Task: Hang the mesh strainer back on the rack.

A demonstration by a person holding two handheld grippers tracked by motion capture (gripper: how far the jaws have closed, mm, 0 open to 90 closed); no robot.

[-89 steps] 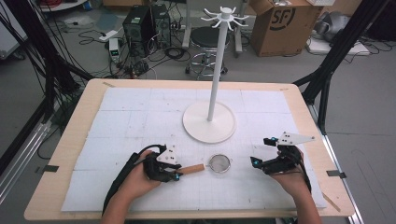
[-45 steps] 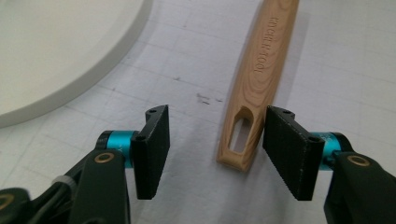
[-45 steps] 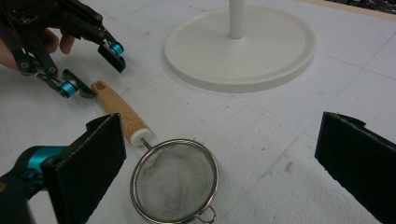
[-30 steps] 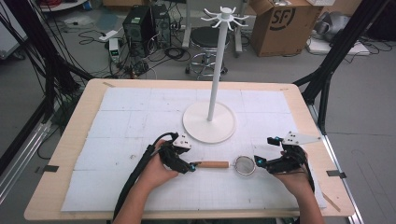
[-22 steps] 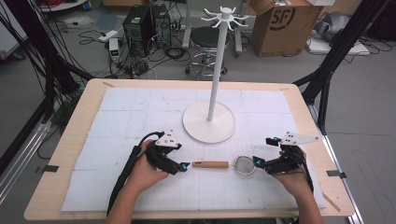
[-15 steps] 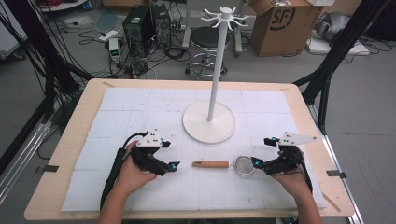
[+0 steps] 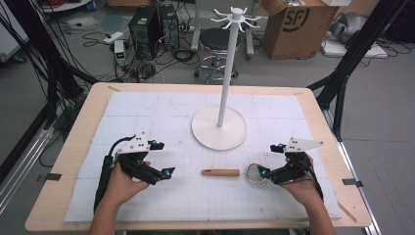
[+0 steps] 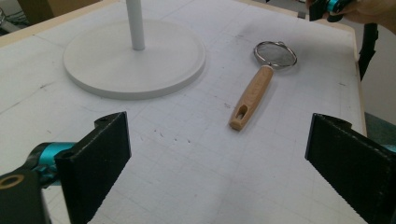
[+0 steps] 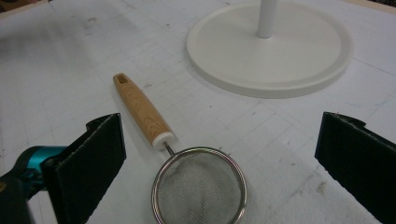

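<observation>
A small strainer with a wire mesh bowl [image 7: 255, 174] and a wooden handle [image 7: 221, 172] lies flat on the white mat, in front of the white hook stand [image 7: 219, 128]. My left gripper [image 7: 162, 158] stands open at the front left, well clear of the handle's end. In the left gripper view the strainer [image 8: 261, 86] lies ahead and to the right, beyond the open jaws [image 8: 219, 158]. My right gripper [image 7: 269, 159] is open just right of the mesh bowl. In the right gripper view the mesh bowl [image 9: 198, 191] sits between the wide jaws, and the handle [image 9: 142, 112] points away to the left.
The stand's round base [image 8: 135, 60] and tall pole [image 7: 227, 68] occupy the mat's middle. The wooden table edge [image 7: 337, 147] runs close to the right hand. On the floor behind stand a stool [image 7: 221, 39], a cardboard box [image 7: 293, 24] and a computer case [image 7: 147, 24].
The left gripper slid the strainer to the right, let go of the handle and drew back to the left, open. The right gripper stayed in place.
</observation>
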